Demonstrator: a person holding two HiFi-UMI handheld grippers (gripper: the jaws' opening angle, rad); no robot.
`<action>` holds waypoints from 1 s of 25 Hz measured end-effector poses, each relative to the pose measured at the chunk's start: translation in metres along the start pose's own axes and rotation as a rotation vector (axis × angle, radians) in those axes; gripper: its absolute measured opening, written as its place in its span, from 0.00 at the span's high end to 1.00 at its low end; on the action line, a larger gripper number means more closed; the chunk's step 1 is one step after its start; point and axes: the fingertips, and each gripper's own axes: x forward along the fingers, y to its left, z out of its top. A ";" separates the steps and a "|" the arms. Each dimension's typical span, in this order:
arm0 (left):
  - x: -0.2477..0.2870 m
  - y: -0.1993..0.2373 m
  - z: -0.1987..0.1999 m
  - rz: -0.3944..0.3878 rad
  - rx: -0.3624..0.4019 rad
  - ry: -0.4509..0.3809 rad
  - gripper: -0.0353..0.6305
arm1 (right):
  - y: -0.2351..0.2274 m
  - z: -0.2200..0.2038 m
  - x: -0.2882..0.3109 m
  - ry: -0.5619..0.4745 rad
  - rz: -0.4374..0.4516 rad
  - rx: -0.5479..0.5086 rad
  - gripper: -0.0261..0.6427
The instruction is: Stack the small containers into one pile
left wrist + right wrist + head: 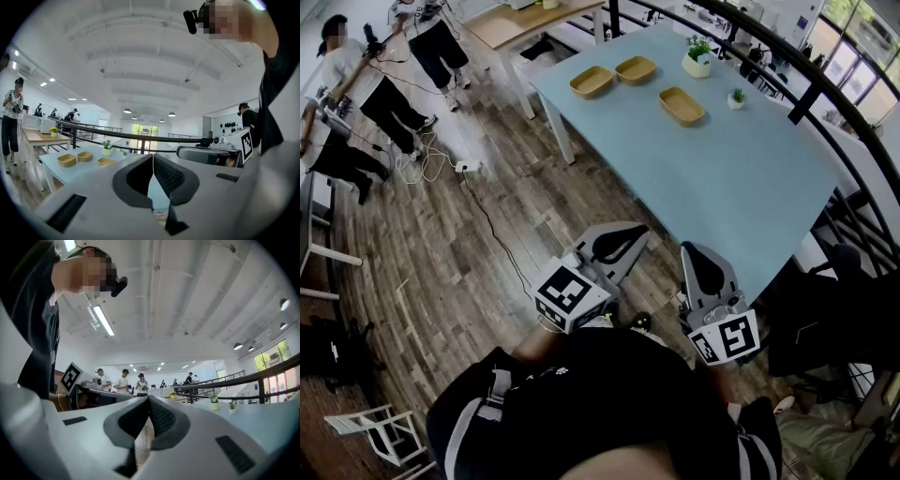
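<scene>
Tabletop (pixel 703 178) containers (pixel 592 82), seemingly empty, beyond claws (pixel 643 234)

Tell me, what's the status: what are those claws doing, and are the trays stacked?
Left gripper shut, empty; right gripper shut, empty. Three containers apart on the table, none stacked. Two potted plants beside them, not in between.

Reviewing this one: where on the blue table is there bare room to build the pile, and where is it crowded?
The blue table is bare from the nearest container down to the corner by the right hand-held gripper. Only the far end is crowded: the far-left container, the middle container, the large potted plant and the small potted plant.
</scene>
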 end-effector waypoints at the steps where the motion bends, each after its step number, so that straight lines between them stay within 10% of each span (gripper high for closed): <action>1: 0.001 -0.001 0.000 0.002 0.001 0.001 0.92 | -0.001 0.000 -0.001 0.001 0.000 0.002 0.96; 25: 0.019 -0.015 -0.004 0.103 0.000 0.031 0.92 | -0.032 -0.004 -0.031 -0.034 0.049 0.117 0.96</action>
